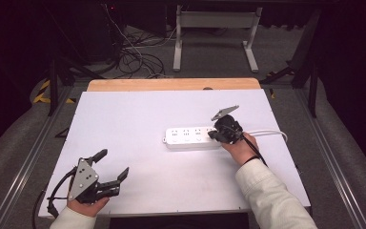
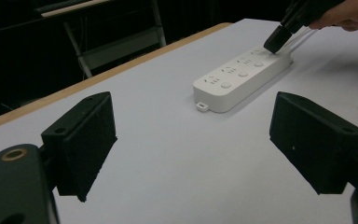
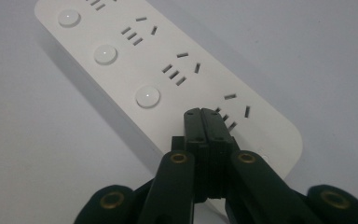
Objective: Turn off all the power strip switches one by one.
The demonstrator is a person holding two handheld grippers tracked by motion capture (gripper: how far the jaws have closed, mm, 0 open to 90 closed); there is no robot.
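Observation:
A white power strip [image 1: 190, 137] with several sockets and round buttons lies in the middle right of the white table; it also appears in the left gripper view [image 2: 242, 77] and up close in the right gripper view [image 3: 168, 74]. My right gripper [image 1: 215, 135] is shut with nothing between its jaws, tips pointing down at the strip's right end, over its last socket [image 3: 233, 112]. The same gripper appears in the left gripper view [image 2: 274, 44]. My left gripper [image 1: 113, 164] rests near the table's front left, open and empty, its pads [image 2: 81, 144] wide apart.
A white cable [image 1: 267, 133] runs from the strip's right end toward the table's right edge. The wooden table edge [image 1: 171, 84] lies at the back, with a white frame leg [image 1: 177, 45] and loose cables on the floor beyond.

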